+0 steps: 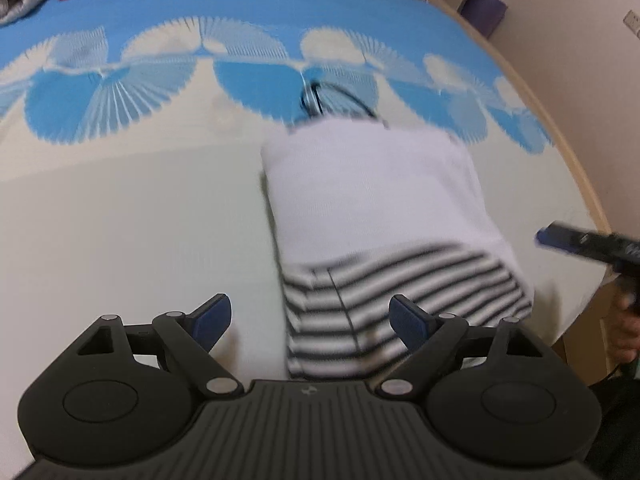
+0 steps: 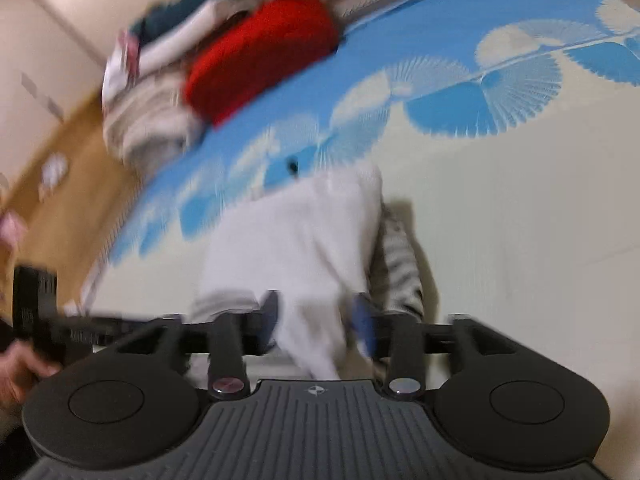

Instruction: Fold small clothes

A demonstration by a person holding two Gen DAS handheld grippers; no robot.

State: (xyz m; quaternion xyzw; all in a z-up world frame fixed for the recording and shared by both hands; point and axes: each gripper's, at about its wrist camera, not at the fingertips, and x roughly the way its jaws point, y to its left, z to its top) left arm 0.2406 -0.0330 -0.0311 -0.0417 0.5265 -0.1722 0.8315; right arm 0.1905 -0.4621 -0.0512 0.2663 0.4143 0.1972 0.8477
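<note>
Left gripper: I see my left gripper [image 1: 310, 318] with its blue-padded fingers [image 1: 212, 318] spread wide and nothing between them. It hovers over the near edge of the garment, the right pad above the striped part, the left pad above bare cloth.

Right gripper: my right gripper [image 2: 316, 320] has its fingers [image 2: 268, 314] partly closed, with white fabric running up between the pads. The view is too blurred for me to say whether the pads actually pinch the fabric or only flank it.

Garment: the small garment [image 1: 380, 208] lies on the tablecloth, a folded white panel on top and a black-and-white striped section [image 1: 400, 300] showing at the near end. From the right wrist, the garment [image 2: 304, 232] shows its white part towards me and a strip of stripes on its right side.

Surface: a cream tablecloth [image 1: 132, 220] with a blue band and fan-shaped pattern farther back.

Pile: a heap of clothes [image 2: 160, 92] sits at the far corner of the table, with a red item [image 2: 260, 52] on top, well apart from the garment.

Other hand: the person's hand [image 1: 626, 328] holding the right tool shows at the right edge of the left view.
</note>
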